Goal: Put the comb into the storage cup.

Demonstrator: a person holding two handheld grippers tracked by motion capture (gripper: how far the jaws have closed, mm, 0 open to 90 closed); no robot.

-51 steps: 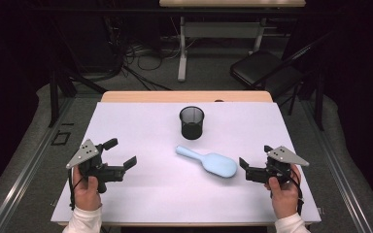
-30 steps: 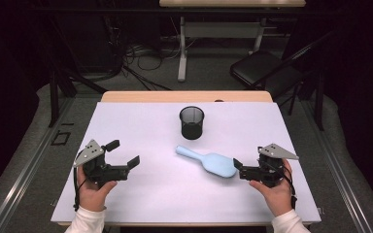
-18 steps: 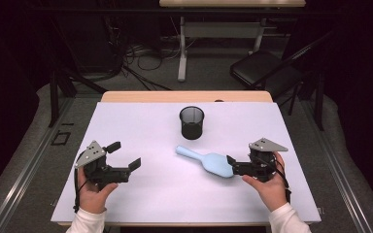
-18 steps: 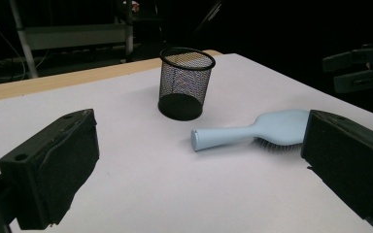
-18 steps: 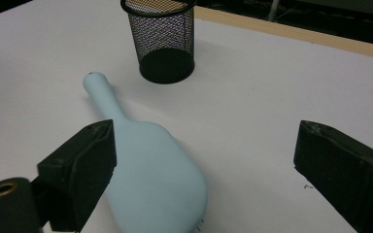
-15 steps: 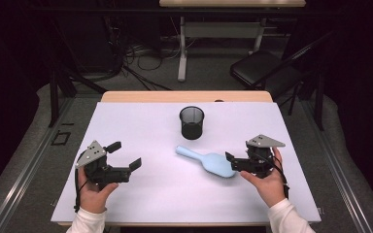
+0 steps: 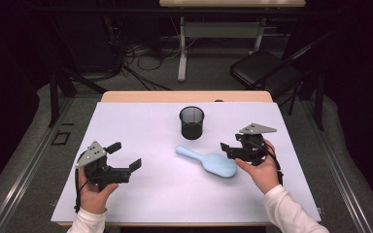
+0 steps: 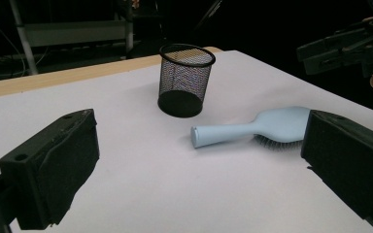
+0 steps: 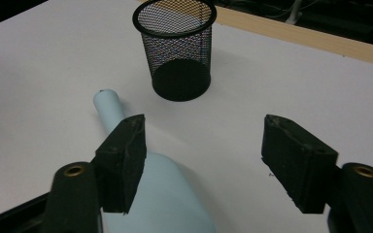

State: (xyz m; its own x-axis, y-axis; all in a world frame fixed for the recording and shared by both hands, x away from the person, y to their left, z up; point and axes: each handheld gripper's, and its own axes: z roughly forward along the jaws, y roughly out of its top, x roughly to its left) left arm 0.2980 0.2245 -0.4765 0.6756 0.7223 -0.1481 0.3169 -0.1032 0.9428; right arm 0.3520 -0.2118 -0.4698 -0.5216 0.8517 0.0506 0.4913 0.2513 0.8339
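Hairbrush [image 7: 212, 162] lies just below the right gripper [image 7: 229, 147], whose closing jaws stand apart, gripping nothing.

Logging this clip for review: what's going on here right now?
A person holds tongs in each hand over a white table. The right tongs, jaws just closing, hover at the head of a light blue hairbrush without gripping it. The left tongs hang open, apart. A black mesh cup stands upright behind.

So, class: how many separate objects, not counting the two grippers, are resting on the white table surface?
2. A light blue hairbrush lies bristles down near the middle, just in front of the right gripper. A black mesh cup stands upright behind it. Nothing else seems hidden.
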